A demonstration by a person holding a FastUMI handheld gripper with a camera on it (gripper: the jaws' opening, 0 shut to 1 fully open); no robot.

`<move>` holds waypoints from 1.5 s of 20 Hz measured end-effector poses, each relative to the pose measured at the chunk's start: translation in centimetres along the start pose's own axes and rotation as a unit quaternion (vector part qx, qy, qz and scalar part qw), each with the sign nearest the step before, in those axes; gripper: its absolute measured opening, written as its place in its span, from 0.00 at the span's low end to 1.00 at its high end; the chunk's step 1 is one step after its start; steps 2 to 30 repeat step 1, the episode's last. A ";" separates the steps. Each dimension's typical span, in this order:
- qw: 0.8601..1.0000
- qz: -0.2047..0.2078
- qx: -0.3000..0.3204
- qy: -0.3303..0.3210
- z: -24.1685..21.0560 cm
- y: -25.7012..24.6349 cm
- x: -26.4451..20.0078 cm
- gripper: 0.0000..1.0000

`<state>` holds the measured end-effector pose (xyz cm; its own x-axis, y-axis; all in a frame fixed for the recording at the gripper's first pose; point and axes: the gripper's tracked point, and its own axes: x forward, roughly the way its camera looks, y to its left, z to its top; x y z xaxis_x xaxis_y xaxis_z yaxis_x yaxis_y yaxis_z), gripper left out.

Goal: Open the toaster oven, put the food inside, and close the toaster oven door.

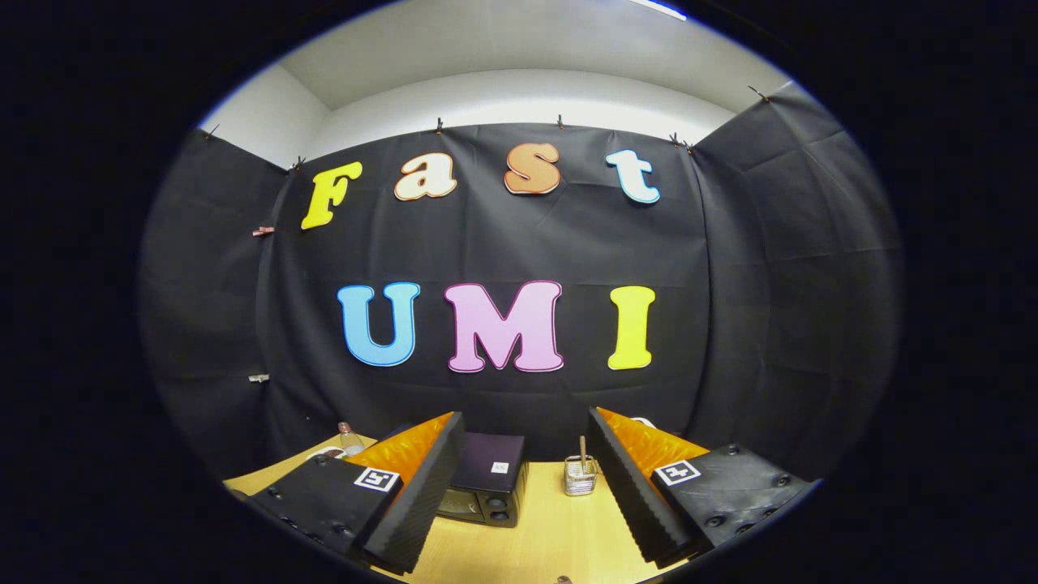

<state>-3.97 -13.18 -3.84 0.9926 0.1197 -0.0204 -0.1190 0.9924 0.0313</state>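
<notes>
The gripper (527, 495) is held above the table (551, 535) with its two fingers spread wide; nothing is pinched between them, and bare tabletop is seen in the gap. One finger (409, 503) is seen at about 7 o'clock of the gap's middle, the other (641, 503) at about 5 o'clock. A square marker is carried on each finger mount.

Just ahead of the fingers, at about 11 o'clock from the gap's middle, the toaster oven (486, 478) is set on the table. Its dark top with a small label and its control end with two knobs are shown; part of it is hidden behind the left-hand finger, so whether its door is open or closed cannot be told. No contact between it and either finger is seen.

At about 1 o'clock, close beside the right-hand finger, a small wire basket (581, 475) is stood upright on the table, with a stick rising from it. Its contents cannot be made out further.

Beyond the left-hand finger, at about 10 o'clock, a clear bottle (350, 440) is stood near the table's far edge, against the cloth wall (503, 243).
</notes>
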 end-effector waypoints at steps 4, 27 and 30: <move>1.000 0.000 -0.004 0.001 -0.2 -0.2 0.0 0.98; 1.000 0.000 -0.004 0.001 -0.2 -0.2 0.0 0.98; 1.000 0.000 -0.004 0.001 -0.2 -0.2 0.0 0.98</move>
